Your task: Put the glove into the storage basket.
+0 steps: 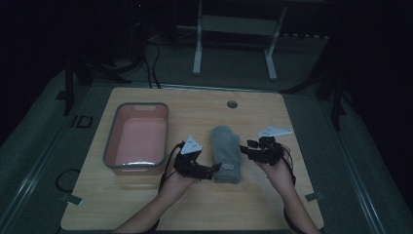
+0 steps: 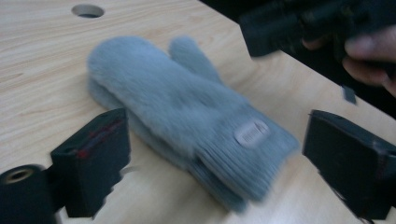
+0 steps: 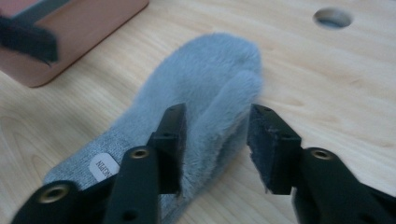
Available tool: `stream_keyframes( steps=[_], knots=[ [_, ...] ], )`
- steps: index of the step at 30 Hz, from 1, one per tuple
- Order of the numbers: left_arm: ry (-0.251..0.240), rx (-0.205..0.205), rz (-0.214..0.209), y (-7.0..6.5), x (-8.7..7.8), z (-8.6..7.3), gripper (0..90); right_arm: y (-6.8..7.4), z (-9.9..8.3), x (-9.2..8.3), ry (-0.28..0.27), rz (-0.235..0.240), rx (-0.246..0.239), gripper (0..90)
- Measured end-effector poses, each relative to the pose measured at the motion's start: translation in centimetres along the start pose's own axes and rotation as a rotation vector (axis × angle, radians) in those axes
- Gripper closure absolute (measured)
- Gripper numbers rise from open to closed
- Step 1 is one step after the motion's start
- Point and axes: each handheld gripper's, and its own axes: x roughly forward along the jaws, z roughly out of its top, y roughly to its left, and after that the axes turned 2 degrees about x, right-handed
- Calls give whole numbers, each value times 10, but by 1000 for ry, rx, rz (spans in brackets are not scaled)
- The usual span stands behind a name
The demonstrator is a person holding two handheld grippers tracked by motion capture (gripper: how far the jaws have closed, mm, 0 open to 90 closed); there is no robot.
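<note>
- Dim room, wooden table (image 1: 146,204) with a cable hole (image 1: 232,104) at the far edge; frame legs on the floor beyond.
- Grey fuzzy mitten (image 1: 227,153) lies flat mid-table, fingertip end far, ribbed cuff with a white label (image 2: 252,133) near. It looks like a stacked pair, can't be sure.
- Pink tub with grey rim (image 1: 111,141) sits left of the mitten, apart from it, nothing inside.
- Left gripper (image 1: 213,169) is at the near-left of the cuff. Jaws wide, cuff between them in the left gripper view, pads not pressing.
- Right gripper (image 1: 246,147) comes in from the mitten's right side. Jaws narrowed around the thumb and right edge; left pad (image 3: 173,140) is against the fur, right pad has a gap. No firm grip yet.
- Step, my read: both grippers setting up to grasp the mitten, likely to carry it to the tub.
- Next move needs: right jaws pinch fully on the thumb side, left jaws close on the cuff, then lift together.
- Pose: both forearms enter from the near edge, palms angled inward, grippers pointing toward each other across the mitten.
</note>
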Motion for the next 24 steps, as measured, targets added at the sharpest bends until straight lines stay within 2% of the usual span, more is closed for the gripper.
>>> stream_keyframes(
  steps=[2,3,5,7,8,9,10,11,12,14,16,17,19,22,23,24],
  knots=[
    [38,-49,-1,10,15,9,160,-2,-2,15,35,-5,15,576],
    [58,-59,5,13,21,11,161,-3,-2,18,45,1,29,573],
    [101,-64,24,18,33,14,226,-7,-6,29,72,-2,39,539],
    [141,-92,31,22,42,13,228,-9,-11,37,102,15,62,510],
    [141,-92,31,22,42,13,231,-10,-14,41,118,22,71,506],
    [177,-107,38,26,51,9,254,-11,-16,45,132,22,74,484],
    [177,-107,38,26,51,9,263,-11,-19,48,149,18,79,480],
    [197,-113,41,27,56,7,263,-13,-21,51,158,18,85,480],
    [221,-150,23,32,64,3,263,-14,-23,53,160,25,97,469],
    [225,-162,21,33,67,1,263,-16,-26,56,171,30,104,468],
    [237,-194,12,36,75,-4,263,-17,-29,59,179,48,111,468],
    [237,-194,12,36,75,-4,272,-18,-29,61,187,56,120,468],
    [246,-219,-4,39,79,-7,289,-19,-29,63,193,70,111,468],
    [243,-212,-28,40,81,-9,392,-19,-28,66,206,80,88,468],
    [243,-210,-52,41,83,-9,426,-19,-28,67,211,86,91,469],
    [242,-214,-57,41,84,-9,441,-20,-28,68,215,92,97,469]
  ],
)
